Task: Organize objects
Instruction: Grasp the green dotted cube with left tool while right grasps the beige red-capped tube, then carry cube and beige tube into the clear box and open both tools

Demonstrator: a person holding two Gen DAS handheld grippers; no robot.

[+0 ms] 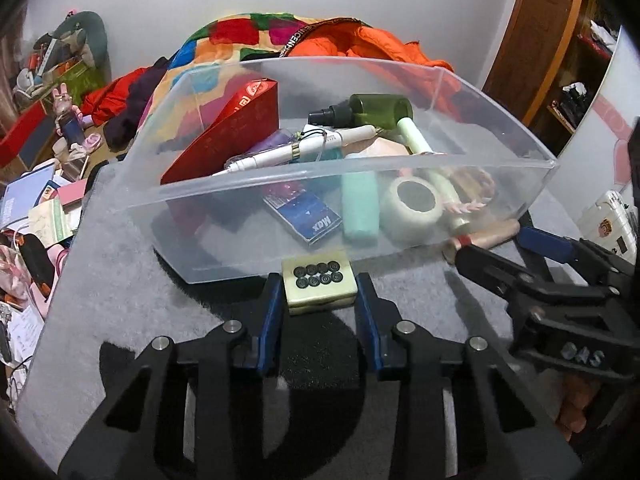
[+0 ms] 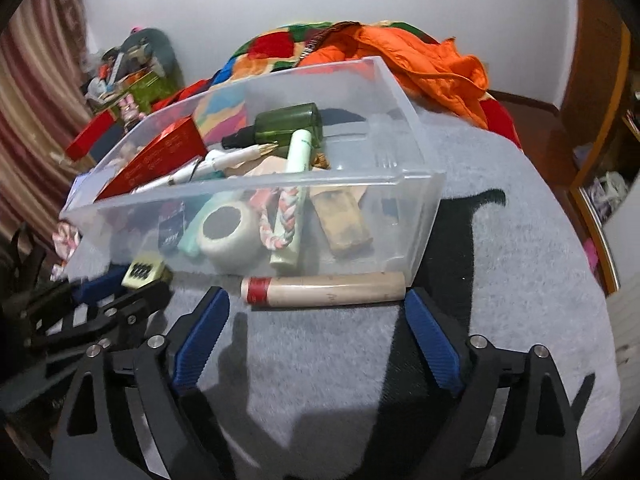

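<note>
A clear plastic bin (image 1: pixel 500 184) (image 2: pixel 424 216) stands on the grey cloth, holding a red box (image 1: pixel 236 132), a green bottle (image 1: pixel 380 110), a white pen, a tape roll (image 1: pixel 412 208) and other items. My left gripper (image 1: pixel 318 292) is shut on a small cream mahjong tile (image 1: pixel 318 284) with black circles, right in front of the bin; the tile also shows in the right wrist view (image 2: pixel 144 270). My right gripper (image 2: pixel 316 308) is open, its blue fingers either side of a wooden cylinder (image 2: pixel 328 289) with a red band lying against the bin's front wall.
A grey cloth (image 2: pixel 520 260) covers the table. An orange jacket (image 2: pixel 432 60) and a colourful quilt lie behind the bin. Cluttered papers and boxes (image 1: pixel 36 208) sit off the table's left. A wooden cabinet (image 1: pixel 552 40) stands at the right.
</note>
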